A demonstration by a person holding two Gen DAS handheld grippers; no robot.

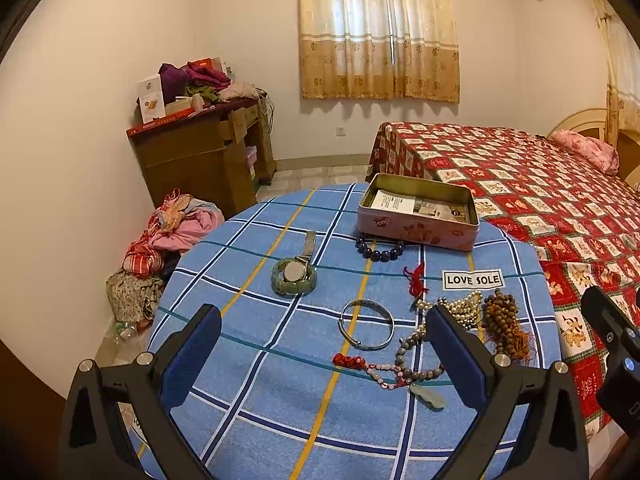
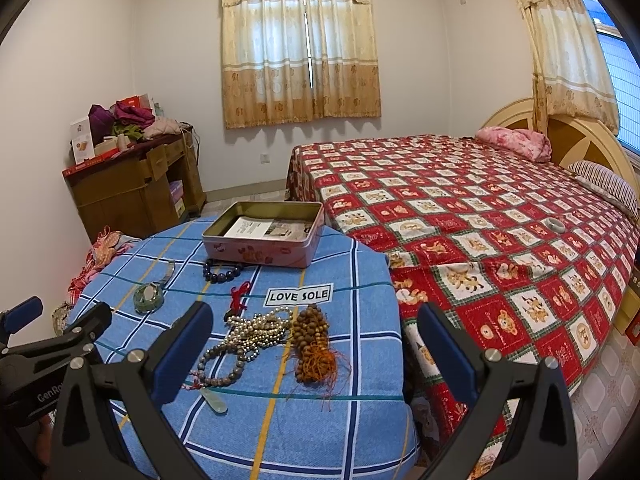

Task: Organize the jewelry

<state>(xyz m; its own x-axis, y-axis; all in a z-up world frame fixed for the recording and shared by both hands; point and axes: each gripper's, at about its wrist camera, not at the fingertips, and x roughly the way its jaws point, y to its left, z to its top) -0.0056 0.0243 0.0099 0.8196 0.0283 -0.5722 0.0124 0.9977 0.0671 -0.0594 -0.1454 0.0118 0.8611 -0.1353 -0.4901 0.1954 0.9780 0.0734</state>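
Note:
Jewelry lies on a round table with a blue plaid cloth [image 1: 248,408]. A pink tin box [image 1: 418,214] [image 2: 264,236] stands open at the far side, with paper in it. In front of it lie a dark bead bracelet [image 1: 378,249], a watch inside a green bangle [image 1: 294,274], a silver bangle [image 1: 367,324], a red cord [image 1: 416,280], pearl strands [image 2: 258,330], brown wooden beads with orange tassels [image 2: 314,342] and a grey bead string with a jade pendant [image 1: 416,376]. My left gripper [image 1: 324,356] hovers open above the silver bangle. My right gripper [image 2: 316,358] hovers open above the wooden beads, empty.
A bed with a red patterned cover [image 2: 500,216] runs along the table's right side, with a small ring-shaped thing [image 2: 555,225] lying on it. A wooden dresser [image 1: 200,152] piled with clothes stands at the back left. Clothes [image 1: 168,232] are heaped on the floor.

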